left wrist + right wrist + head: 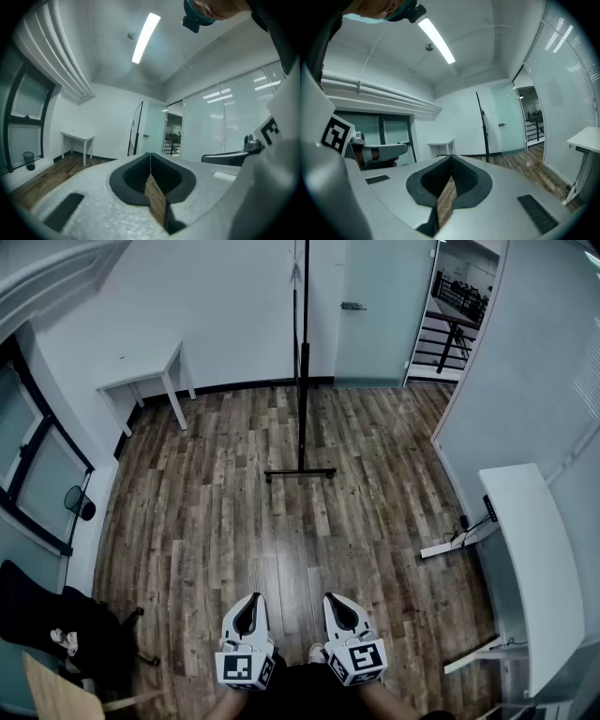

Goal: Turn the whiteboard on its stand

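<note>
The whiteboard on its stand [302,362] is seen edge-on as a thin dark upright, and its black foot [300,472] rests on the wood floor mid-room. It also shows far off in the left gripper view as the whiteboard [136,127] and in the right gripper view as the stand [483,126]. My left gripper [248,607] and right gripper [338,607] are held low and close to my body, side by side, well short of the board. Both are shut with nothing between the jaws: left gripper [150,154], right gripper [451,159].
A small white table [141,381] stands by the far-left wall. A glass door [375,310] is behind the board, with a stair railing [450,324] beyond the doorway. A white desk [525,559] lines the right wall. A black chair [47,615] and a bin [81,502] sit at the left.
</note>
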### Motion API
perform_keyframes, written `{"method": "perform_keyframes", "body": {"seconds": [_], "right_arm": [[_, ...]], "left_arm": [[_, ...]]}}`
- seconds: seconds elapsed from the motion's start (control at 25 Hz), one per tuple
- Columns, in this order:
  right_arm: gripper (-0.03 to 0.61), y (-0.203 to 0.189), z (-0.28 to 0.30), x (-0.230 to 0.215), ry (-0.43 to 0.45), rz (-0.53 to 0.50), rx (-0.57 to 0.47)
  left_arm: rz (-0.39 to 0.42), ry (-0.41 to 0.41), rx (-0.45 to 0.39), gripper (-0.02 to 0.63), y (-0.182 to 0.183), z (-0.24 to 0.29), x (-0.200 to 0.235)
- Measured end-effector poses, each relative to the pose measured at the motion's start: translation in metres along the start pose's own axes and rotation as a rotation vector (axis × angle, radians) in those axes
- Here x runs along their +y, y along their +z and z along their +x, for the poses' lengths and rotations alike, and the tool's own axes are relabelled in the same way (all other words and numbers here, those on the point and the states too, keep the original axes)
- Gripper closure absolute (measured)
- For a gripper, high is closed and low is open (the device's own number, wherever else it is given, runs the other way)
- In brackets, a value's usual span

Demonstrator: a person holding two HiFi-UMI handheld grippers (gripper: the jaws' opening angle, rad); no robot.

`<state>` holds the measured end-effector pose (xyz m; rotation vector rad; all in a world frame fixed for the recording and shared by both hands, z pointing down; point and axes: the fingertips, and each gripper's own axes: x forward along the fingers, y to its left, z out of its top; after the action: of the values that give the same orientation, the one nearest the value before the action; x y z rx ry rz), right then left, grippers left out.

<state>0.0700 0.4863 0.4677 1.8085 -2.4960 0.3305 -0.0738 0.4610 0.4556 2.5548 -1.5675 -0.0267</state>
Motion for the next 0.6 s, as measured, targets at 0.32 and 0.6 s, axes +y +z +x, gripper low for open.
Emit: {"method": "perform_keyframes", "body": {"seconds": [0.32, 0.6], "right_arm": [[0.568, -0.001, -0.007, -0.008, -0.005, -0.005, -0.002], [0.567, 0.003, -0.018, -0.025, 0.0, 0.02, -0.044]], "left_arm": [[0.01, 0.008, -0.007, 0.595, 0.0, 0.002, -0.013], [-0.006, 0.018, 0.001, 0.595, -0.006, 0.007, -0.03]]}}
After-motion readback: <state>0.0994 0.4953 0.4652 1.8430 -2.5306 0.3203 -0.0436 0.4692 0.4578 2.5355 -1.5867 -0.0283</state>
